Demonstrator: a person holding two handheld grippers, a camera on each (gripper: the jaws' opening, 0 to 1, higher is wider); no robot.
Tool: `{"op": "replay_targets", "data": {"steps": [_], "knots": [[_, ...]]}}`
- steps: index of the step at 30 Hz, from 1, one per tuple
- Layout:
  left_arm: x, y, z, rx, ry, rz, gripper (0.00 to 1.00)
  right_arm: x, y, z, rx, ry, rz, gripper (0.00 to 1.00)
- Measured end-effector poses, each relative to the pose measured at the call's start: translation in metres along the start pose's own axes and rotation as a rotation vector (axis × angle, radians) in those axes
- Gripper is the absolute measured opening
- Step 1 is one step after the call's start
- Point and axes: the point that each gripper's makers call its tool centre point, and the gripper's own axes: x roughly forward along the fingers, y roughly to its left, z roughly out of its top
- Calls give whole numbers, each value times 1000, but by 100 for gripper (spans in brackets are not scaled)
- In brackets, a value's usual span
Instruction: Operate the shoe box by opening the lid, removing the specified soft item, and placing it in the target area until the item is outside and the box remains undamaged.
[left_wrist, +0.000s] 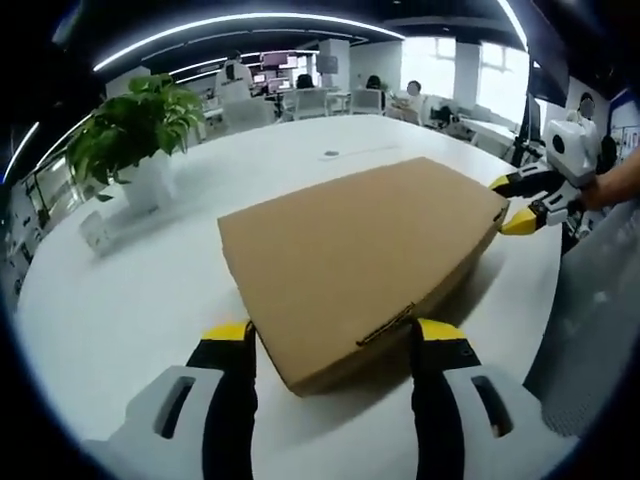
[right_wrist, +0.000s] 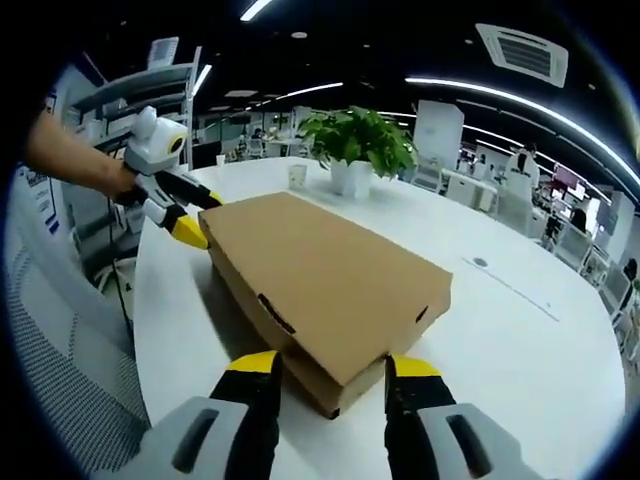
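A flat brown cardboard shoe box lies on the round white table, its lid down and sitting slightly askew over the base. My left gripper is open, its yellow-tipped jaws flanking the box's near corner. From the opposite end my right gripper is also open, with that corner of the box between its jaws. In the left gripper view the right gripper straddles the far corner. The left gripper does the same in the right gripper view, held by a person's hand. The box's contents are hidden.
A potted green plant in a white pot stands near the table's edge, with a small white cup beside it. Broad bare tabletop lies beyond the box. Grey mesh chair fabric borders the table. Office desks and chairs fill the background.
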Motion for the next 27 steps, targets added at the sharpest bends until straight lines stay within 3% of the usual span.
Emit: {"op": "replay_targets", "data": {"steps": [17,27], "knots": [[-18,-7,22,-36,-22,-23,63,-17,1,24,42,-28,51,45],[-32,-10,48,-66,-68,-54,65,-28,-5,48,64,-73,60,46]]}}
